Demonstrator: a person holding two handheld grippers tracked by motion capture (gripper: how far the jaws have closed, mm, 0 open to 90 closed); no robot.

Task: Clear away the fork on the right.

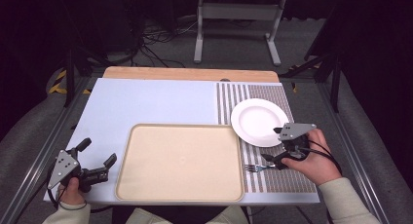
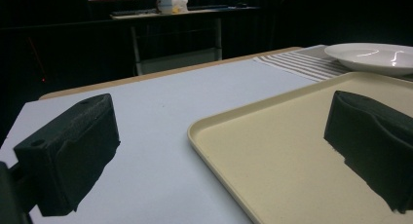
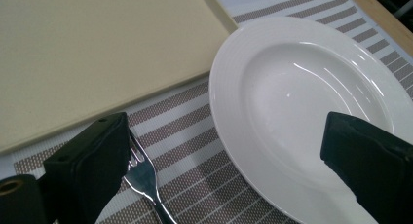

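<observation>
A beige tray (image 1: 180, 160) lies empty at the front middle of the table. To its right, a white plate (image 1: 259, 121) rests on a striped placemat (image 1: 234, 95). A metal fork (image 1: 253, 168) lies on the mat in front of the plate, tines toward the tray. My right gripper (image 1: 272, 145) hovers open over the plate's near rim. In the right gripper view the fork (image 3: 143, 177) sits just inside the left jaw, and the plate (image 3: 302, 102) spans the gap of the right gripper (image 3: 229, 175). My left gripper (image 1: 97, 152) stands open and empty left of the tray (image 2: 292, 151).
A pale blue mat (image 1: 146, 102) covers the table left of the placemat, with a wooden edge (image 1: 190, 73) at the back. Metal rails run along both sides. A white table frame (image 1: 238, 19) and cables lie on the floor beyond.
</observation>
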